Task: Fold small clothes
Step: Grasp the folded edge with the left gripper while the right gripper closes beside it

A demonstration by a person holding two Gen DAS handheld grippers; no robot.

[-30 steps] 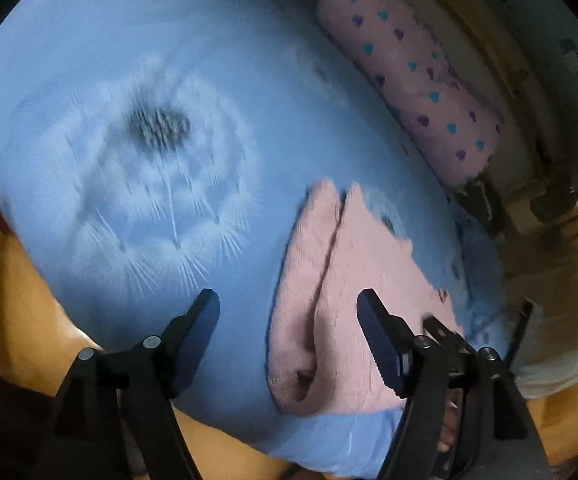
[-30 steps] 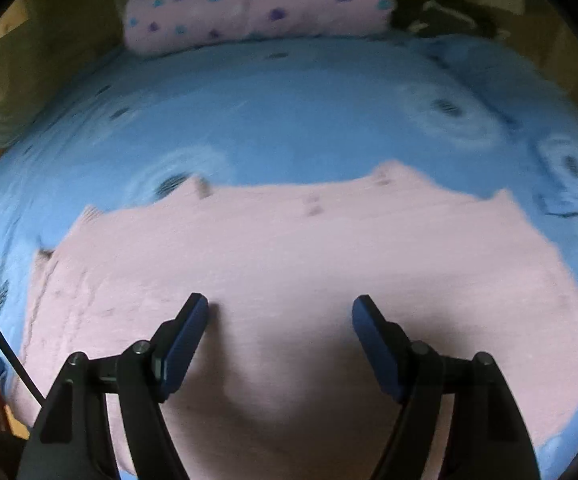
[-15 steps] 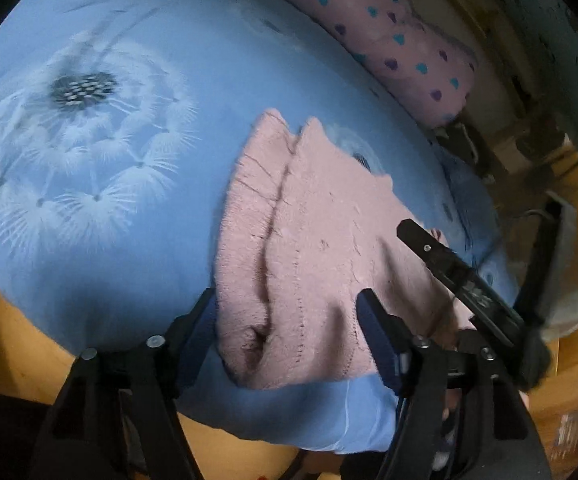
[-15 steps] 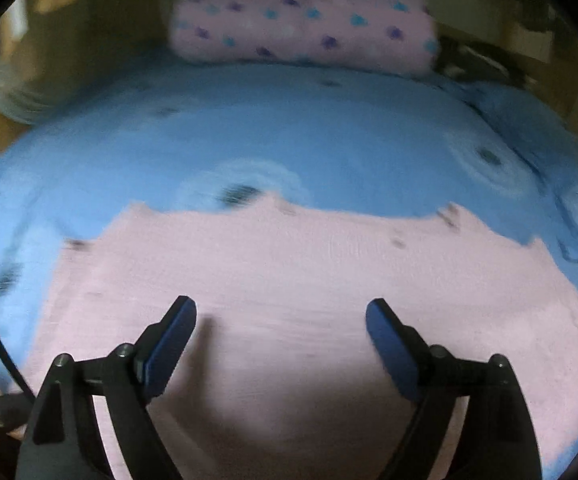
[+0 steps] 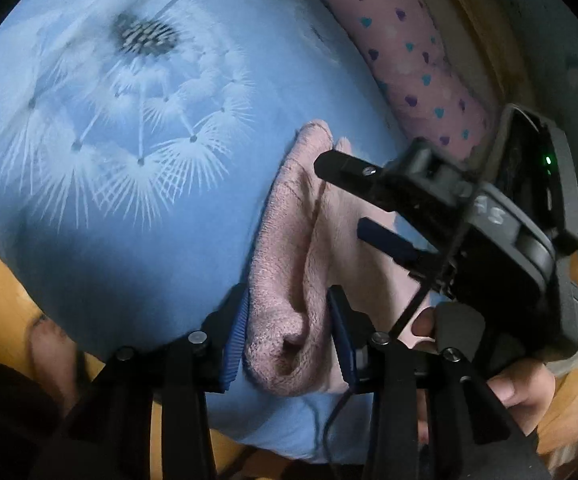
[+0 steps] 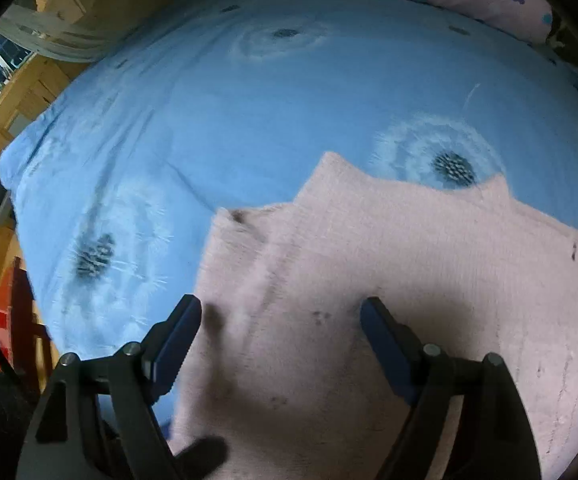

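We saw the left gripper (image 5: 289, 332) clamped on a rolled fold of the pink knit garment (image 5: 285, 240) at the near edge of the blue dandelion-print bedspread (image 5: 109, 200). The right gripper (image 6: 279, 334) hung over the garment's flat part, jaws wide and holding nothing. Beyond lay a pink heart-print pillow (image 5: 409, 60).

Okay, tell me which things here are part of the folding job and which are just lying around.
Part of the job:
pink knit garment
left gripper, closed on the garment's rolled edge
right gripper, open over the garment

Just lying about:
blue dandelion sheet
heart-print pillow
red chair
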